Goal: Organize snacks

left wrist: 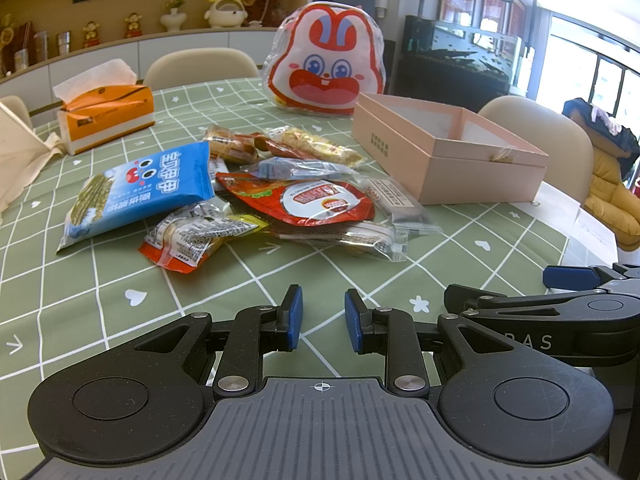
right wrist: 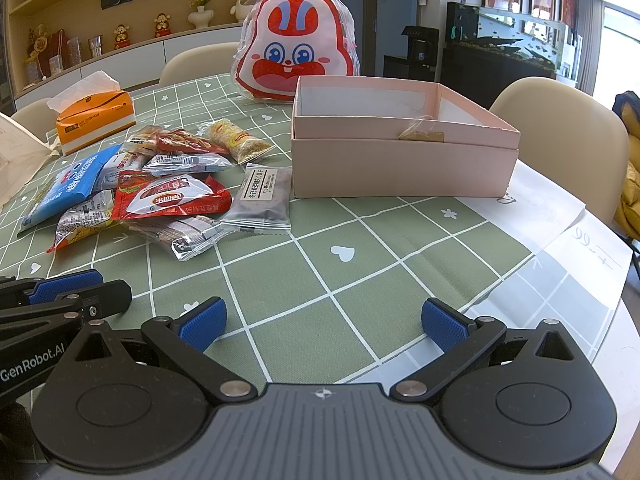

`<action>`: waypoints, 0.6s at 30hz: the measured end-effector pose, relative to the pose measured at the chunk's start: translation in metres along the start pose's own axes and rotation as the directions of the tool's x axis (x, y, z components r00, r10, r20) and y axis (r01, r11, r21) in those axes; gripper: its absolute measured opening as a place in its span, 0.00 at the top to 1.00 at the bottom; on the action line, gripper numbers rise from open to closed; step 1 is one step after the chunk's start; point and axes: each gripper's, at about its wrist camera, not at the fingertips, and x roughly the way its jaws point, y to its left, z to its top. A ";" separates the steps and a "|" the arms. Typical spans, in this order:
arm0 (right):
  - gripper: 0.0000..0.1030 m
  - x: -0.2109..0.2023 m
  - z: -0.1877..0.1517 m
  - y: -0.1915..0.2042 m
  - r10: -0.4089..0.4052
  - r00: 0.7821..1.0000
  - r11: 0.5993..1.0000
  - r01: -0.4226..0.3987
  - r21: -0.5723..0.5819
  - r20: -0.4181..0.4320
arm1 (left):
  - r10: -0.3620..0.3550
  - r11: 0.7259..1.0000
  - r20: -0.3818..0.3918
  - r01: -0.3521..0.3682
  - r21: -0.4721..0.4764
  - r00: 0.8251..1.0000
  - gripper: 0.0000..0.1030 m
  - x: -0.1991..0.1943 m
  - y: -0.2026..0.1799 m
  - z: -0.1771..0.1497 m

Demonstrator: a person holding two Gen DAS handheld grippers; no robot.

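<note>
A heap of snack packets lies on the green checked tablecloth (left wrist: pixel 100 300): a blue packet (left wrist: pixel 140 196), a red pouch (left wrist: pixel 320 200) and several clear-wrapped bars. In the right wrist view the red pouch (right wrist: pixel 168 196) and a dark packet (right wrist: pixel 264 196) lie just left of the pink box (right wrist: pixel 400 160). That open pink box (left wrist: pixel 448 148) holds only a small gold tag. My left gripper (left wrist: pixel 323 318) hovers short of the heap, its blue pads a narrow gap apart with nothing between them. My right gripper (right wrist: pixel 324 326) stands wide open and empty over bare cloth in front of the box.
A rabbit-face bag (left wrist: pixel 326 60) stands behind the box, and an orange tissue box (left wrist: pixel 106 114) sits at the far left. A white paper sheet (right wrist: pixel 580 232) lies at the table's right edge. Beige chairs (right wrist: pixel 560 128) ring the table. Each gripper's side shows in the other's view.
</note>
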 end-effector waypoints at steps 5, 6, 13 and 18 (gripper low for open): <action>0.00 0.000 0.000 0.000 0.000 1.000 1.000 0.000 0.000 0.000 | 0.000 1.000 0.000 0.000 0.000 1.000 0.73 0.000 0.000 0.000; 0.00 0.000 0.000 0.000 0.000 1.000 1.000 0.000 0.000 0.000 | 0.000 1.000 0.000 0.000 0.000 1.000 0.73 0.000 0.000 0.000; 0.00 0.000 0.000 0.000 0.000 1.000 1.000 0.000 0.000 0.000 | 0.000 1.000 0.000 0.000 -0.001 1.000 0.73 0.000 0.000 0.000; 0.00 0.003 0.006 -0.001 0.039 0.999 0.999 -0.040 -0.035 -0.025 | 0.011 1.000 0.000 -0.011 0.014 1.000 0.73 0.000 -0.002 0.000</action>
